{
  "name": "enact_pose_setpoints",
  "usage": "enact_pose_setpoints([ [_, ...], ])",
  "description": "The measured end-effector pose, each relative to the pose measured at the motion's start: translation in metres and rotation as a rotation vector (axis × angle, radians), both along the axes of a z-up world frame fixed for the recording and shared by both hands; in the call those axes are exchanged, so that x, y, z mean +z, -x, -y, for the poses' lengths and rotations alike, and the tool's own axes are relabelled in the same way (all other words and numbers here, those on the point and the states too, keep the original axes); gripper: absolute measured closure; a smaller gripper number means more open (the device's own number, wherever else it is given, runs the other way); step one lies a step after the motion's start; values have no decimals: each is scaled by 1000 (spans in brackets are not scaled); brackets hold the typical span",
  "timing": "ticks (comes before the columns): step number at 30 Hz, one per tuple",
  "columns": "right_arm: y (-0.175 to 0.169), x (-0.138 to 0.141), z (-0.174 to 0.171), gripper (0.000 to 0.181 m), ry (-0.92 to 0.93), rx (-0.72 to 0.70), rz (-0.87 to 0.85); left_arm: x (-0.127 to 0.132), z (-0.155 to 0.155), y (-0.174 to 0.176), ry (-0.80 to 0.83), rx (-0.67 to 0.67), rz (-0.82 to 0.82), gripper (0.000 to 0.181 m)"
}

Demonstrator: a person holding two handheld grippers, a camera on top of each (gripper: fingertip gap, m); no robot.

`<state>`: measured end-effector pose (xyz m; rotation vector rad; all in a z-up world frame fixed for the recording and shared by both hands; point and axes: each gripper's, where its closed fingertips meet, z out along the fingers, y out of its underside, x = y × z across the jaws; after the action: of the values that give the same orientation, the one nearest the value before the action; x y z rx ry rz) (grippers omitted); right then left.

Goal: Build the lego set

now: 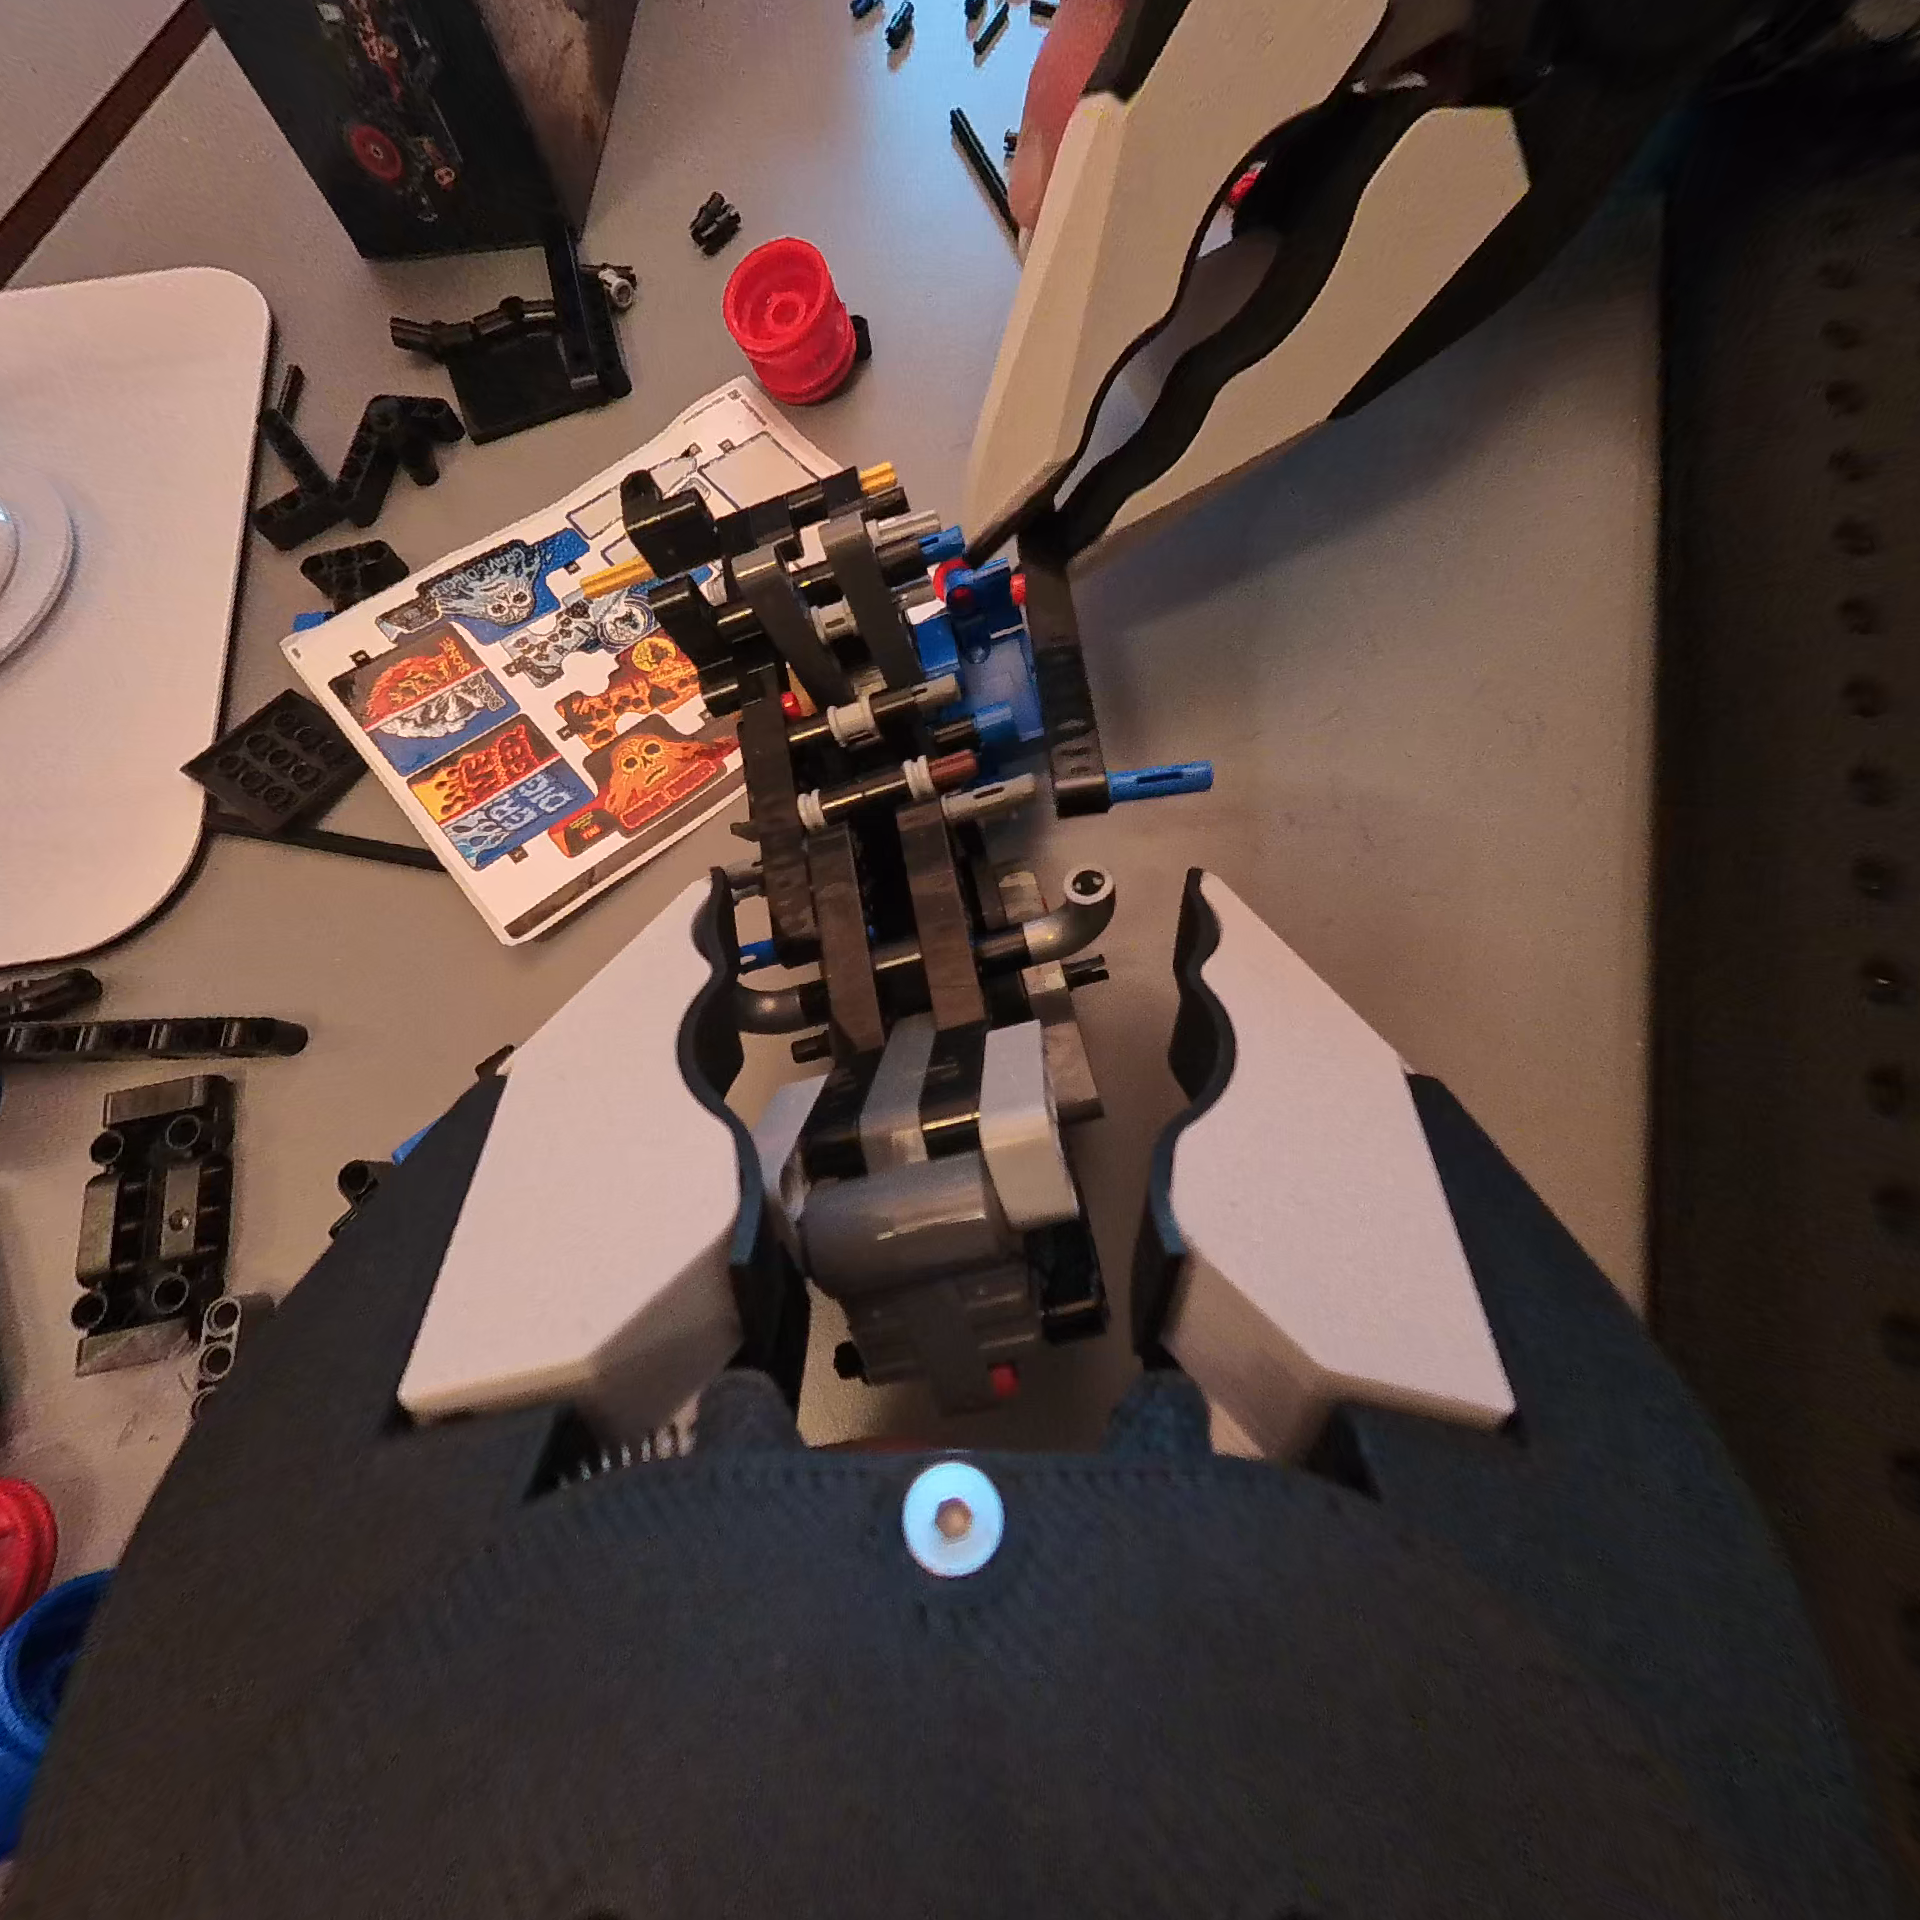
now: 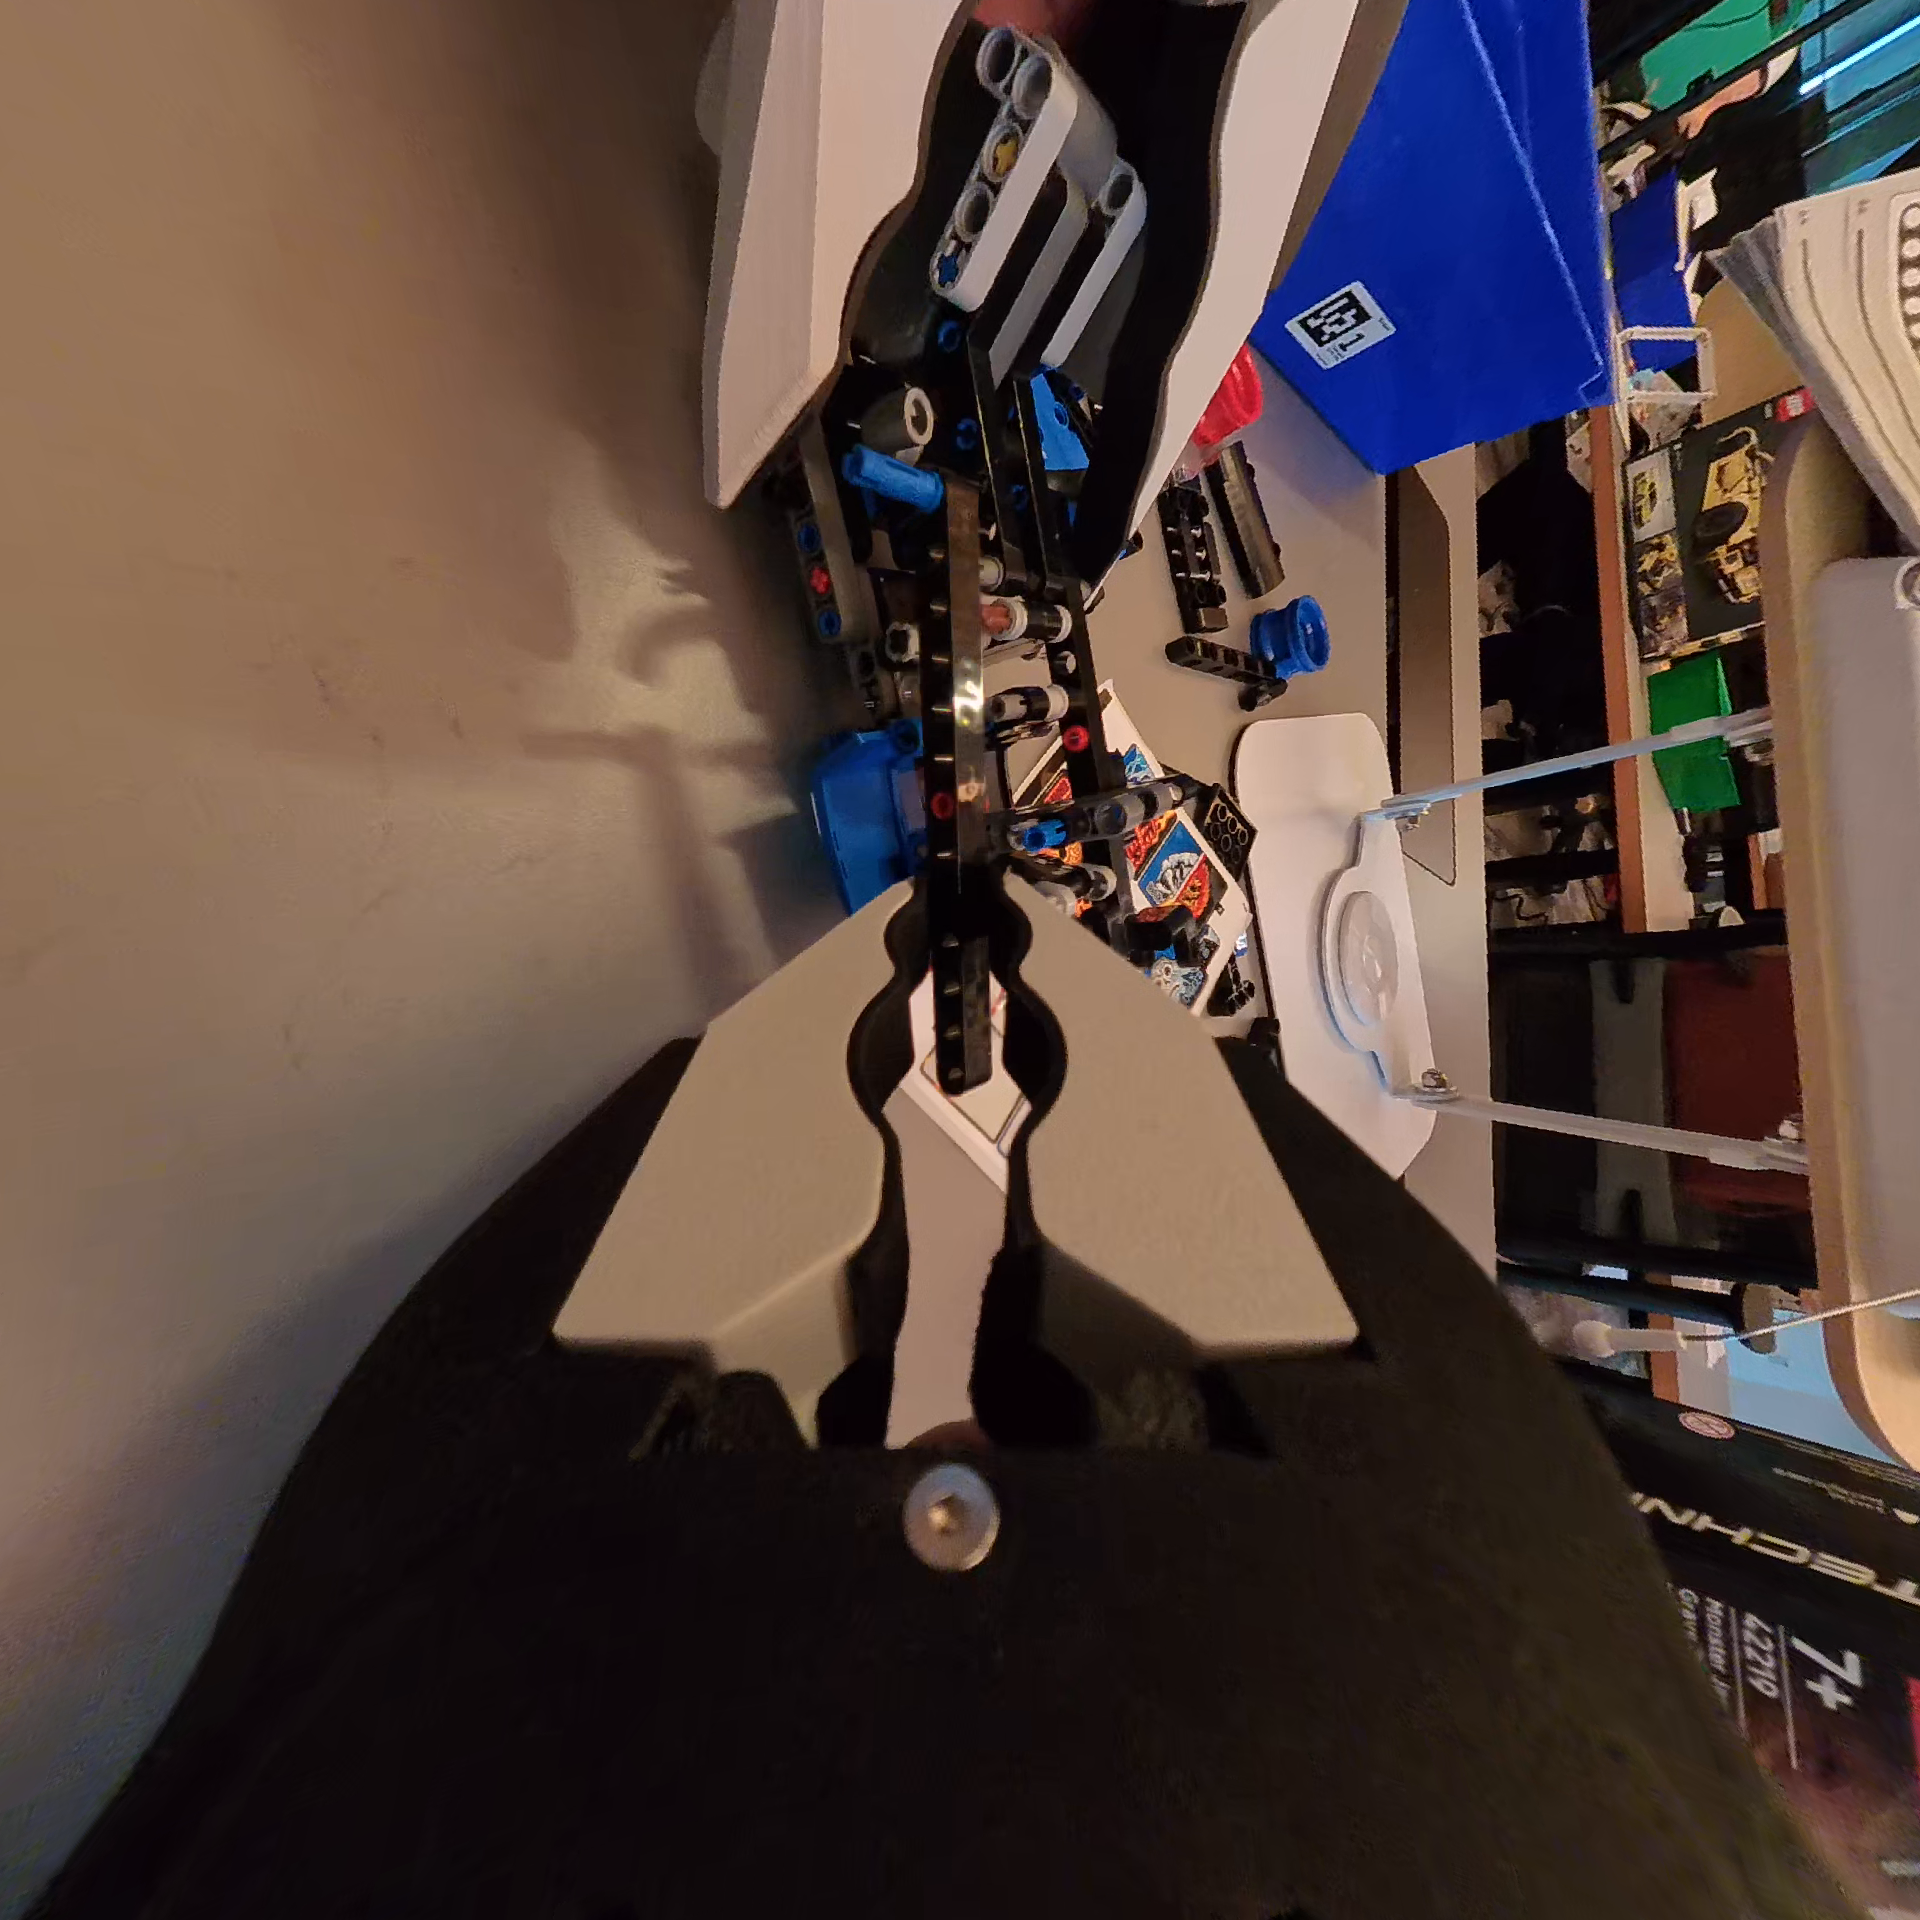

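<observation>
A black, grey and blue Lego Technic chassis point(image 1: 862, 727) is held above the grey table point(image 1: 1351, 727). My left gripper point(image 1: 951, 894) is shut on its grey rear block point(image 1: 935, 1195), and the chassis sticks out forward between the fingers. My right gripper point(image 1: 1023, 530) comes in from the upper right, shut on a long black beam point(image 1: 1070, 707). The beam lies along the chassis's right side, and a blue pin point(image 1: 1158, 777) sticks out of its end. In the right wrist view the beam point(image 2: 961, 810) runs forward from my right gripper point(image 2: 961, 904) toward the left gripper point(image 2: 925, 520).
A sticker sheet point(image 1: 540, 707) lies under the chassis, with a red wheel hub point(image 1: 795, 322), the set's dark box point(image 1: 436, 114) and loose black parts point(image 1: 353, 468) beyond. A white pad point(image 1: 114, 603) lies at the left, a dark upholstered edge point(image 1: 1787, 727) at the right. A blue bin point(image 2: 1455, 239) stands farther off. Across from one pair of fingers to the other is roughly 8 cm.
</observation>
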<state>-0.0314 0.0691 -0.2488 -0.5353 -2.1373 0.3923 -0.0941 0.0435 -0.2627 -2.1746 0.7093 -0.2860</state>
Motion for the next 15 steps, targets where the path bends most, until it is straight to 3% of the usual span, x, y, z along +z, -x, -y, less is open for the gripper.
enact_pose_setpoints([
  [15, 7, 6, -11, 173, -144, -6, -62, 0, -1, -1, -5, 1, -2, 98],
])
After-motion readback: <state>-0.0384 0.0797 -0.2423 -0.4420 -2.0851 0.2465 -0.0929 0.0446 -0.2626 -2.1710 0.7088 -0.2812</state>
